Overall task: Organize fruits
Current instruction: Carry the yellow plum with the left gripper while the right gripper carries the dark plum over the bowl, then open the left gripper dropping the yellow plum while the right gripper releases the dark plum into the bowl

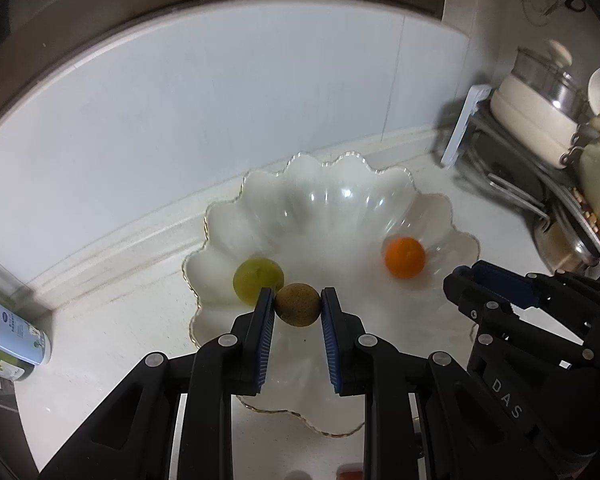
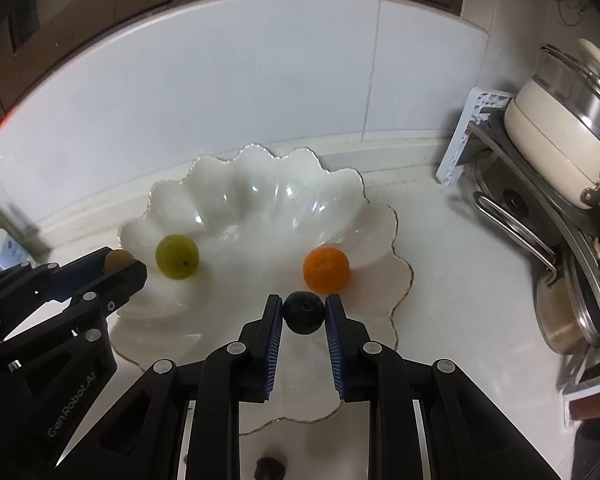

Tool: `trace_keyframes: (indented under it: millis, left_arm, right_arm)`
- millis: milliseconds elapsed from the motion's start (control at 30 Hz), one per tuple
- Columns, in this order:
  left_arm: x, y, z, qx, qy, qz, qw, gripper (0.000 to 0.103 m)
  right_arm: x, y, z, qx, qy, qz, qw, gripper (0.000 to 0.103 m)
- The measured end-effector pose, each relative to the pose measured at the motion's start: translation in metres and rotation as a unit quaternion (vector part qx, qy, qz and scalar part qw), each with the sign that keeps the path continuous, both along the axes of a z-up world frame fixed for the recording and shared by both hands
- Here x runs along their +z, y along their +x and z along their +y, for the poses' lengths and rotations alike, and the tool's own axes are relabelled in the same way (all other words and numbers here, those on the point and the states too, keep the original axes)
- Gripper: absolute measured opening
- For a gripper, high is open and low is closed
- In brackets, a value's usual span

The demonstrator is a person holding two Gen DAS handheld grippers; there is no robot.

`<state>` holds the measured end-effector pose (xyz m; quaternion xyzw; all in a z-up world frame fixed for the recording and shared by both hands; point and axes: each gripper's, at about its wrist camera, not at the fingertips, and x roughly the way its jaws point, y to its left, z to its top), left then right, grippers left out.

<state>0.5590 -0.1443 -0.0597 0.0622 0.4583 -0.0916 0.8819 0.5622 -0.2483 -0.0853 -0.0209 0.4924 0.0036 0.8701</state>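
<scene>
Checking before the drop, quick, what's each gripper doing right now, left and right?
Left gripper: closed on a small brown fruit.
Right gripper: closed on a small dark fruit.

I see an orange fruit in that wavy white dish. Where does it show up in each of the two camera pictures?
Left wrist view: the orange lies right of centre, on the right side of the scalloped dish.
Right wrist view: the orange lies near the centre, just above the dark fruit held by the right gripper.
Shared landmark: the green fruit in the dish.
</scene>
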Motion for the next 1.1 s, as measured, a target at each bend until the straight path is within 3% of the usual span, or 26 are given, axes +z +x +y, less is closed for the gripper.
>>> trace_keyframes:
  millis: [733, 1000, 1100]
  left_arm:
    - [-0.059, 0.038, -0.005, 0.005, 0.016, 0.1, 0.9948, 0.024]
    - [-0.065, 0.04, -0.006, 0.01, 0.027, 0.105, 0.994, 0.024]
    - [-0.066, 0.04, -0.007, 0.008, 0.029, 0.107, 0.9938, 0.029]
  right_arm:
    - [-0.054, 0.03, -0.003, 0.0, -0.011, 0.078, 0.997, 0.023]
    - [-0.06, 0.033, -0.004, 0.002, -0.011, 0.088, 0.996, 0.023]
    - [-0.061, 0.033, -0.005, 0.0, -0.01, 0.09, 0.996, 0.024]
